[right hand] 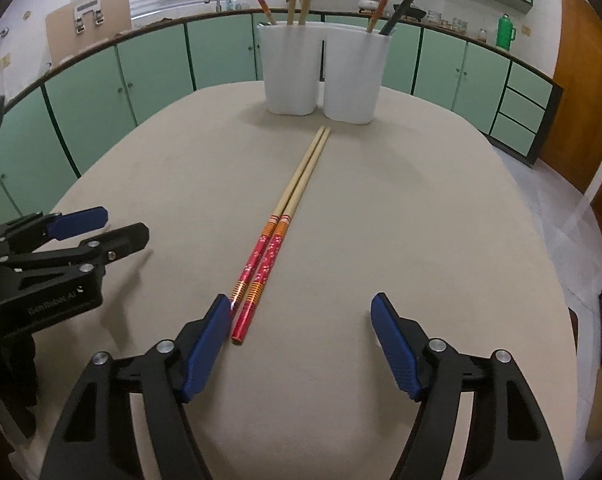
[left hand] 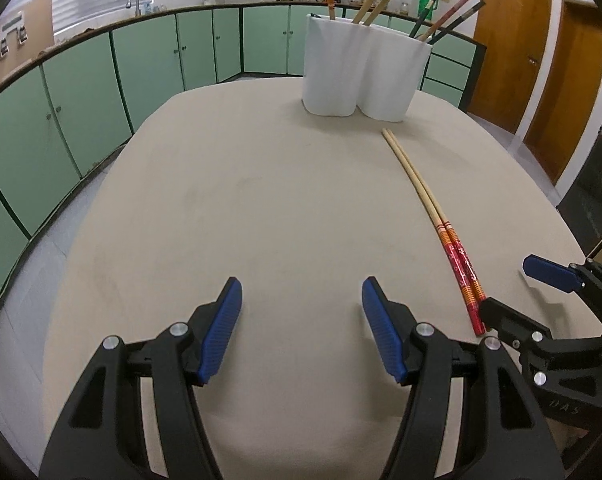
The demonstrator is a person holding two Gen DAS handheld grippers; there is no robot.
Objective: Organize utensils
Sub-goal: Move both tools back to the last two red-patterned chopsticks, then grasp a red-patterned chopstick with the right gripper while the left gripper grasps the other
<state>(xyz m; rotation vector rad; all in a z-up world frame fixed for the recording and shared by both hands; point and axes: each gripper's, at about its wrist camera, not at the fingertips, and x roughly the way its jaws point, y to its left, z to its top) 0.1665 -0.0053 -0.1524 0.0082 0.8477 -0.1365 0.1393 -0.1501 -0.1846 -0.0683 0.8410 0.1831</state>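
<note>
Two fisheye wrist cams, both low over the beige cloth-covered table (left hand: 261, 184), tilted down and facing the far green cabinet doors (left hand: 149, 60). Left one sits close behind the left gripper (left hand: 301, 300), with the right gripper (left hand: 513, 284) poking in at the right edge. Right one sits just behind the right gripper (right hand: 301, 316), catching the left gripper (right hand: 115, 224) at its left edge. Shared by both: the pair of red-handled bamboo chopsticks (left hand: 433, 208) lying flat, the white twin-compartment plastic holder (left hand: 361, 72) further back, same table.
</note>
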